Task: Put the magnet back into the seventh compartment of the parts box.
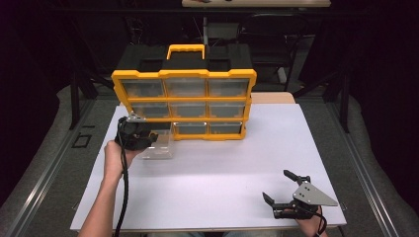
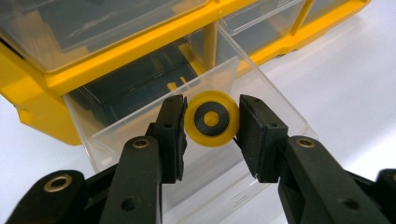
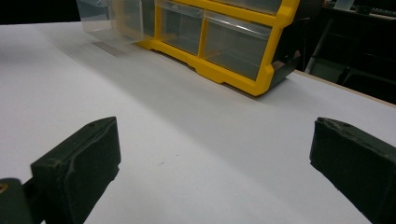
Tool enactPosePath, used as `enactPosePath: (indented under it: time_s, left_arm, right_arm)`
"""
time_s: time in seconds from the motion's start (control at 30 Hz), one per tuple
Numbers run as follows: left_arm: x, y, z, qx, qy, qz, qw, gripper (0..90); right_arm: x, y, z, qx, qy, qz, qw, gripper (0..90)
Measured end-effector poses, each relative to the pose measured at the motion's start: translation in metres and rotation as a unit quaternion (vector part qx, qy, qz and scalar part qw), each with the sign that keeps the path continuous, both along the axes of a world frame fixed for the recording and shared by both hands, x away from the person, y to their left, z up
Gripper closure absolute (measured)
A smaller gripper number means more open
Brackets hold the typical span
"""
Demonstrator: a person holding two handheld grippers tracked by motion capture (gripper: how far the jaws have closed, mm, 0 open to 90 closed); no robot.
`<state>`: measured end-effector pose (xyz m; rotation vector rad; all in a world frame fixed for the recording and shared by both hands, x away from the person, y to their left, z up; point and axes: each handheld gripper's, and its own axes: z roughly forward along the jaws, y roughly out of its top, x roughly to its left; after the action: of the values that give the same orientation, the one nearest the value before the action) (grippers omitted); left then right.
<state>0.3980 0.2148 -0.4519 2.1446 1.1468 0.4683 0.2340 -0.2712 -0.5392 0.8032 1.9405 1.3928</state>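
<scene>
A yellow and black organiser [image 1: 184, 101] with clear drawers stands at the back of the white table [image 1: 222, 158]. Its bottom-left clear drawer [image 1: 160, 145] is pulled out onto the table. My left gripper [image 1: 143, 136] hangs over that drawer. In the left gripper view the left gripper [image 2: 211, 126] is shut on a small yellow wheel [image 2: 211, 140] with a black centre, just above the open drawer [image 2: 261, 93]. My right gripper [image 1: 276, 185] rests near the table's front right, open, with nothing between its pads [image 3: 215, 154].
The organiser [image 3: 233, 42] has a yellow carry handle [image 1: 185, 49] on top, and its other drawers are pushed in. A chair and dark frames stand behind the table. Bare white tabletop spreads between the two grippers.
</scene>
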Motion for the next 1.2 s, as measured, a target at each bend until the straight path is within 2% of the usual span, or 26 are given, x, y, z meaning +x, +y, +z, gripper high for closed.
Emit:
enactPosePath:
  time_s: [0.53, 0.73, 0.9, 1.2]
  left_arm:
    - [0.003, -0.002, -0.008, 0.001, 0.006, 0.001, 1.0000, 62.3]
    - [0.004, -0.002, -0.011, 0.011, 0.010, -0.003, 0.9999, 62.3]
    - [0.005, -0.002, -0.012, 0.011, 0.011, -0.004, 0.9999, 62.2]
    - [0.007, -0.002, -0.015, 0.018, 0.007, -0.001, 0.9998, 62.2]
  right_arm:
    - [0.000, 0.000, 0.000, -0.001, 0.002, 0.000, 1.0000, 1.4]
    - [0.000, -0.001, 0.000, 0.000, 0.002, 0.000, 1.0000, 1.4]
    - [0.000, -0.001, 0.000, 0.002, 0.005, 0.000, 1.0000, 1.4]
    - [0.001, -0.001, -0.001, 0.001, 0.007, 0.002, 1.0000, 1.4]
